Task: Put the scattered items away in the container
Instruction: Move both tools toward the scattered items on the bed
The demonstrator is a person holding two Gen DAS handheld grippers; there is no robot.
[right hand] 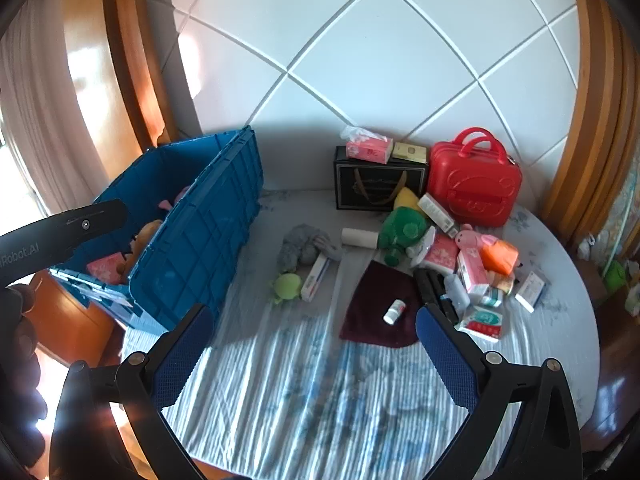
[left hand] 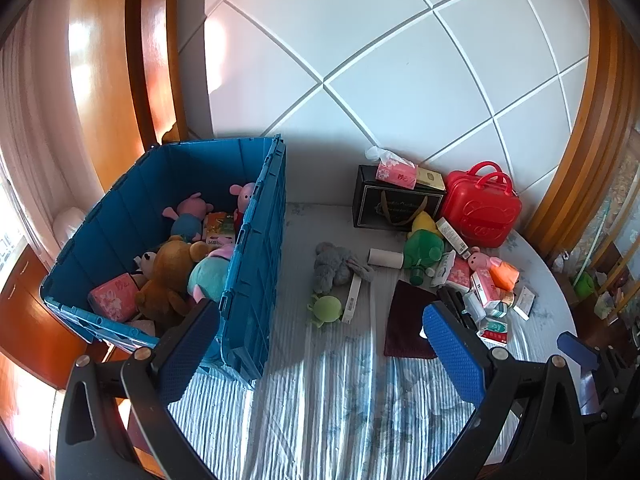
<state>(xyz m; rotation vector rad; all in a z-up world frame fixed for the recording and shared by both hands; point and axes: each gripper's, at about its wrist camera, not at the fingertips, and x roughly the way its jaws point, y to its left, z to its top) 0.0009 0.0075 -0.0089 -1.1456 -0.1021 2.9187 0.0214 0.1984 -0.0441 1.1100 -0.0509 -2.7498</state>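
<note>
Bare bedsheet (right hand: 312, 380) ahead lies clear; blue crate (right hand: 200, 236) walls off left

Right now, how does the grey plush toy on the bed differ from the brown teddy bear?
The grey plush toy lies loose on the striped bedcover, outside the blue crate; the brown teddy bear is already inside the crate, packed among other toys. The grey one lies limp and flattened; the brown one looks bulkier and rounder. Both are soft toys, and neither gripper touches either.

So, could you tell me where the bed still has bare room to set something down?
Free: the striped sheet nearest both grippers, and the strip between the blue crate and the grey plush. Crowded: right of the maroon cloth, up to the red case.
</note>
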